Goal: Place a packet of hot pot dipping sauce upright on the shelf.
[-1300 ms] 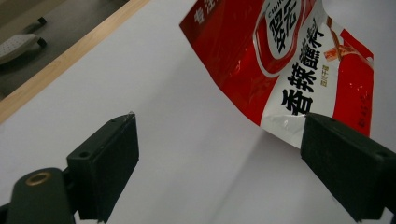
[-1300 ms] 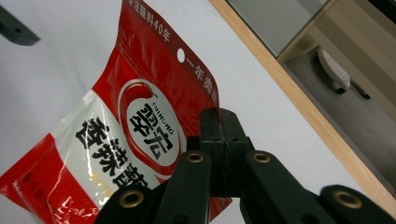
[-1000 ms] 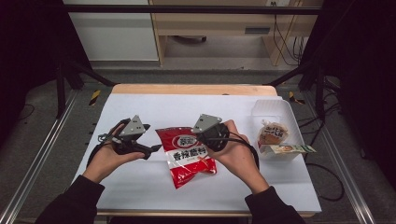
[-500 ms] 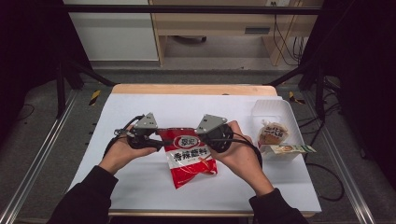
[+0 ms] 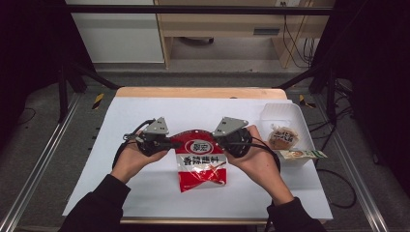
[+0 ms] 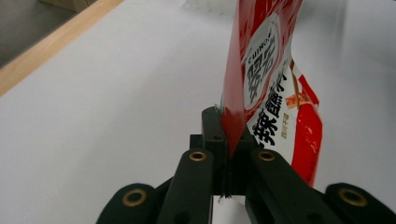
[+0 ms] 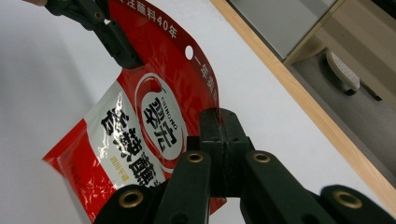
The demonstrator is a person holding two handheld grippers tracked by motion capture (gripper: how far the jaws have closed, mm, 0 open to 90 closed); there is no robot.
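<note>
Packet (image 5: 203, 162) top corners hidden inside both clamped tools.

High cam above table (image 5: 145, 193), fwd-down; both gripper cams close-up, sharing red packet (image 5: 203, 162).

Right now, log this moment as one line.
left gripper: just closed on red packet | right gripper: shut on packet top | packet: lifted over table
</note>
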